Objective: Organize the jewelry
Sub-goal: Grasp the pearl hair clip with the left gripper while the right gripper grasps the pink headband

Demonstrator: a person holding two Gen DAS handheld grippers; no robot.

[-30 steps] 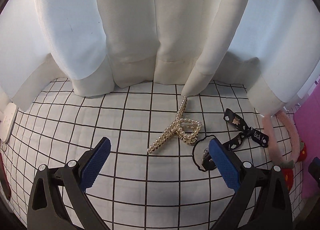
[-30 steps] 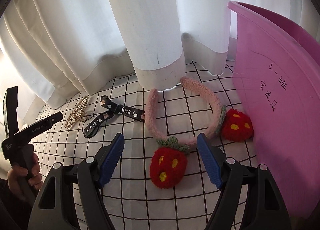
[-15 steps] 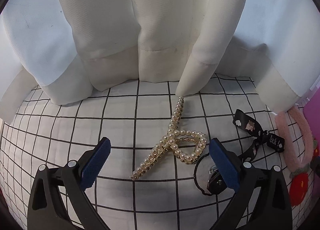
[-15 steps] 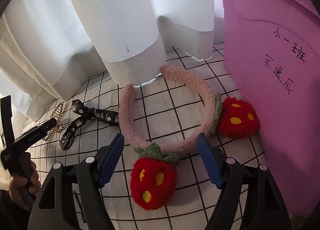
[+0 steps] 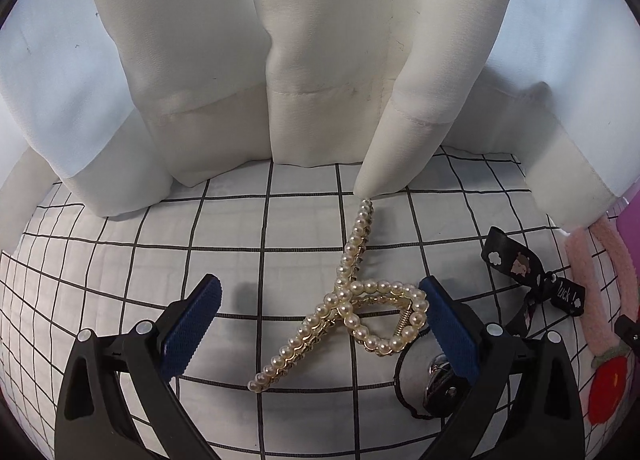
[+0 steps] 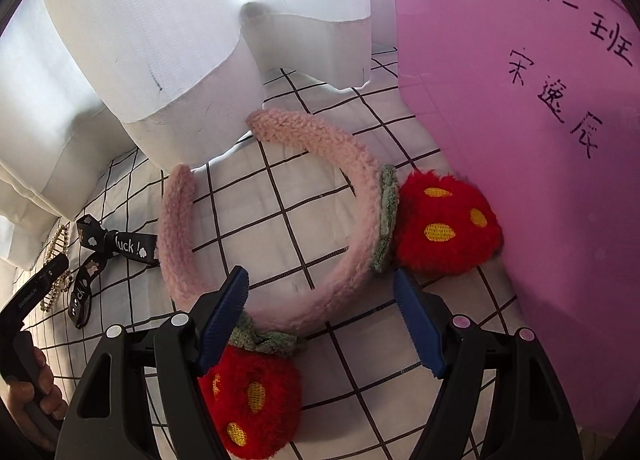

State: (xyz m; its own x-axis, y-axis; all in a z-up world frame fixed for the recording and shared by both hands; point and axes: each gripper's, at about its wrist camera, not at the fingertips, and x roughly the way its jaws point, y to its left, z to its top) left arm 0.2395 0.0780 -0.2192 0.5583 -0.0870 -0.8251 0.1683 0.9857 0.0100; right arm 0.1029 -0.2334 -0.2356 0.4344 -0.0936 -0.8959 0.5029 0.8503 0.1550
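Note:
A pearl hair clip (image 5: 352,300) lies on the black-grid white cloth (image 5: 120,260). My left gripper (image 5: 320,312) is open and empty, its jaws standing either side of the clip's loop. A pink fuzzy headband (image 6: 320,292) with two red strawberry pompoms (image 6: 444,224) lies on the cloth. My right gripper (image 6: 324,296) is open and empty, its jaws astride the headband's lower arc. A black ribbon bow (image 5: 536,280) with a hair tie (image 5: 436,380) lies between clip and headband; it also shows in the right wrist view (image 6: 116,248).
White curtains (image 5: 320,60) hang onto the cloth just behind the items. A tall pink plastic bin (image 6: 540,100) with handwritten characters stands right of the headband, touching one pompom. The hand-held left gripper (image 6: 32,292) shows at the left edge of the right wrist view.
Both grippers have moved forward and down. The left now brackets the pearl clip; the right now brackets the headband. Both stay open.

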